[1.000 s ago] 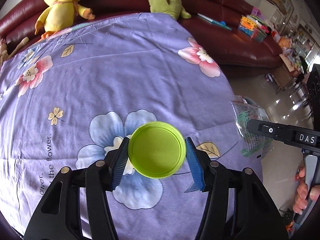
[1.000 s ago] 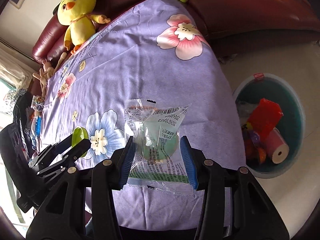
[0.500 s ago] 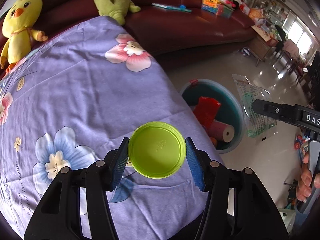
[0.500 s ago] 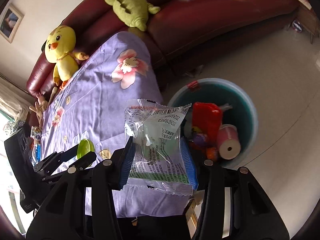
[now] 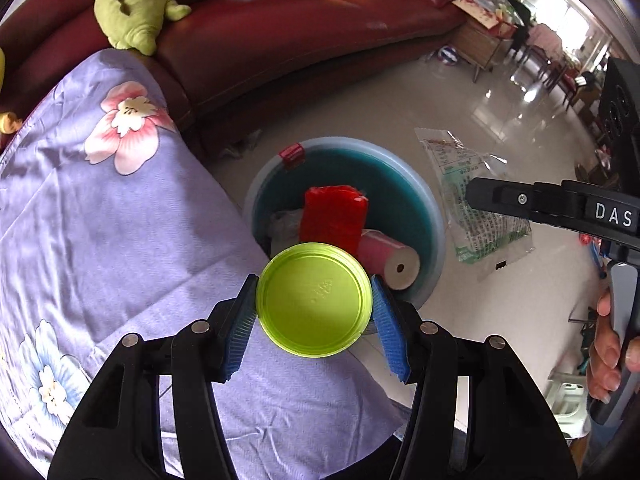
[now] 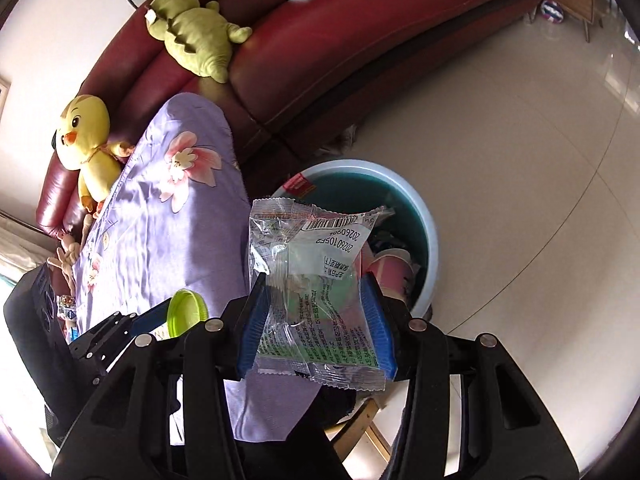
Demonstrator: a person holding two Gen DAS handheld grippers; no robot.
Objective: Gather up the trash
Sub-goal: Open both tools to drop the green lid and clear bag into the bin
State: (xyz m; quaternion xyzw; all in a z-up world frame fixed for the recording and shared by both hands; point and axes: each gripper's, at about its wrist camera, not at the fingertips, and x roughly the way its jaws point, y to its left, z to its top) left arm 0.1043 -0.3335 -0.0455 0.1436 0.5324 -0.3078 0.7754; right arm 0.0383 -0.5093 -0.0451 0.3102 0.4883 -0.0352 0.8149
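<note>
Between the blue pads at lower centre of the left wrist view, the left gripper (image 5: pixel 314 316) pinches a round green lid (image 5: pixel 314 299) by its rim, flat face toward the camera. Just beyond and above the lid in frame sits the blue bin (image 5: pixel 434 216); the lid overlaps its near rim. Inside the bin: a red packet (image 5: pixel 334 214) upright, a pink roll (image 5: pixel 386 258) lying on its side. Lower left of frame is the purple floral cloth (image 5: pixel 100 220); its edge runs right up to the bin.

Right wrist view, lower centre: the right gripper (image 6: pixel 316 320) is clamped on a clear plastic wrapper (image 6: pixel 312 280), long axis running up the frame, top end flopping free above the pads. The bin (image 6: pixel 420 216) lies directly behind the wrapper, centre to centre right of frame, with its rim showing around the wrapper's top and right.

In the left view the right gripper enters from the right edge, and the wrapper (image 5: pixel 476 204) hangs just right of the bin's rim, over bare floor.

Judgement: both pieces are at the drop stage. The left gripper looks nearer to over the opening; the right needs a short shift toward frame left in the left view before release. Risk: the light wrapper may drift and land outside the rim.
</note>
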